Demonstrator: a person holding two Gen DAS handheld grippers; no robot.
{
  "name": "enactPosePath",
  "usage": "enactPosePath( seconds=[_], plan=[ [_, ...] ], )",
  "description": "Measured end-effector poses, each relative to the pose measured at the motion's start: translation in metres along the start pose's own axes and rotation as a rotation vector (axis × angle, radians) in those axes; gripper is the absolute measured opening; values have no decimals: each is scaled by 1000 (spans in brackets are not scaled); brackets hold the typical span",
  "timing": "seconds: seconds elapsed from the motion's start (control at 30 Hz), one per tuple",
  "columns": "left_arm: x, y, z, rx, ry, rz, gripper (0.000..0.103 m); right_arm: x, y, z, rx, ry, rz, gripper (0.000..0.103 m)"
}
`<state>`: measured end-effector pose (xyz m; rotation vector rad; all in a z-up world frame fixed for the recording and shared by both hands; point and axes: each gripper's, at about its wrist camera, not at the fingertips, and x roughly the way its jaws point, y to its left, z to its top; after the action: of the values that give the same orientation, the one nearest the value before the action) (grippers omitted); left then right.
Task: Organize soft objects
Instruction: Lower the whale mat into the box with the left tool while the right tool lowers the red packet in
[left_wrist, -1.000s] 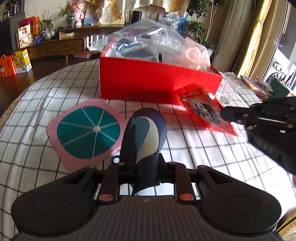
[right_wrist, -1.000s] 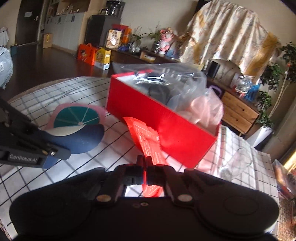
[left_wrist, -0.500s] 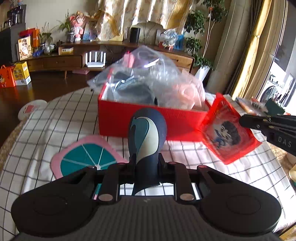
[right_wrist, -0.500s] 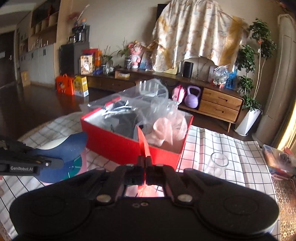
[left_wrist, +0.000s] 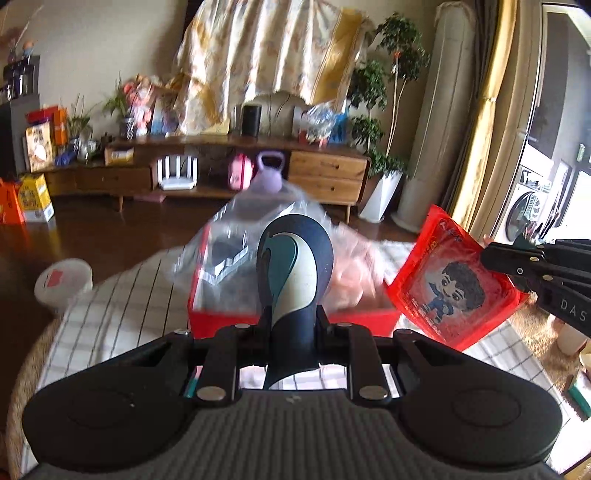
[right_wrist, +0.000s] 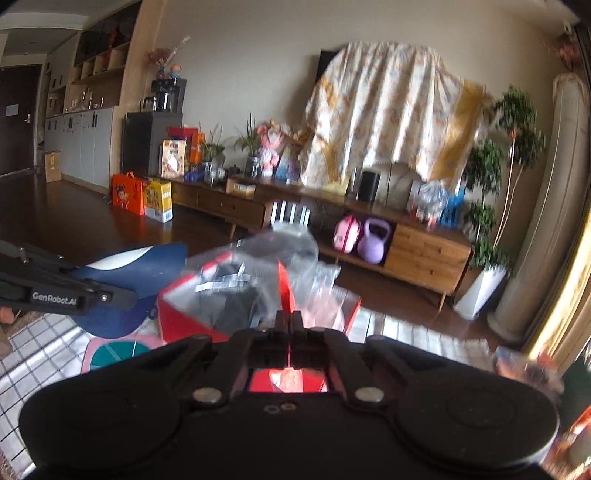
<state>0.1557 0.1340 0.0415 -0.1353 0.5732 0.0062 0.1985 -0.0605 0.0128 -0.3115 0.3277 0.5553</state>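
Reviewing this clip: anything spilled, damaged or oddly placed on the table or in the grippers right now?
Nothing looks spilled or damaged. The left gripper holds the navy, teal and cream soft pad; the right gripper pinches the red cartoon-print packet. Only oddity: clear plastic bags bulge well above the red cardboard box, overfilling it.

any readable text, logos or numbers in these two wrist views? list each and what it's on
"GenRobot.AI": white print on the side of the left gripper, seen from the right wrist.
"DAS": white letters on the right gripper, cut off at the picture's edge, seen from the left wrist.
Red packet with the cartoon figure: yellow print along its top, too blurred to read.
Orange and yellow boxes on the floor: print too small to read.
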Motion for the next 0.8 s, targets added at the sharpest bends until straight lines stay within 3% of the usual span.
enactPosePath(
  seconds=[0.2, 0.4, 0.8],
  plan=[
    [10, -3, 44, 37, -47, -17, 20, 7, -4, 37, -34, -76, -9, 0],
    [46, -4, 70, 89, -66, -15, 20, 44, -10, 54, -39, -99, -14, 0],
    [148, 1, 66, 175, -9, 41, 20, 144, -3, 30, -98, -39, -39, 0]
  ],
)
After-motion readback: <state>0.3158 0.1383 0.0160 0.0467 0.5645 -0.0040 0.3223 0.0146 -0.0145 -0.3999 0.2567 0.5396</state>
